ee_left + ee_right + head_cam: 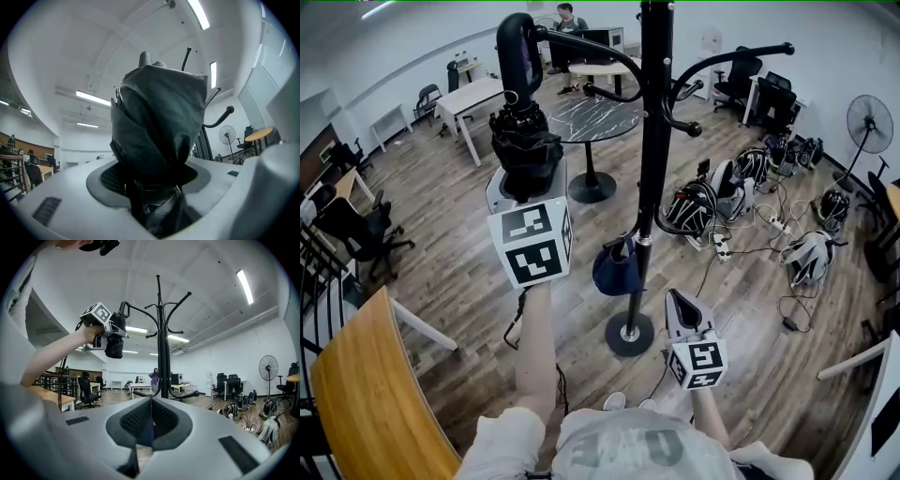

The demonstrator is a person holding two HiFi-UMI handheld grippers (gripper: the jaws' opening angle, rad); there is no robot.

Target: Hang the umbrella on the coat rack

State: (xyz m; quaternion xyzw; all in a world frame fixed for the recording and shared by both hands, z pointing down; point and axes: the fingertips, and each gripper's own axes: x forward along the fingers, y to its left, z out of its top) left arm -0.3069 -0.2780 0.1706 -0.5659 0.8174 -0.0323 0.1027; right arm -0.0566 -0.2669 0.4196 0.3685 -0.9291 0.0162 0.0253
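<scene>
The hanging step itself is in hand. The left gripper is raised high beside the rack, its jaws clamped on the folded black umbrella, which stands upright out of them with the crook handle on top. In the left gripper view the bunched canopy fills the gap between the pads. The crook sits right at the tip of an upper arm of the rack. The right gripper view shows the same meeting from below, but neither view settles whether the crook is already over the arm or only touching it.

The right gripper hangs low near the rack's base, jaws pressed together with nothing in them. The blue seen past them is probably the blue thing hanging on a lower hook.

Next, I judge, the crook must be carried over the arm and lowered until the arm bears the weight. Only then should the left jaws open, slowly, as the arm's tip is close and the umbrella could slide off.
</scene>
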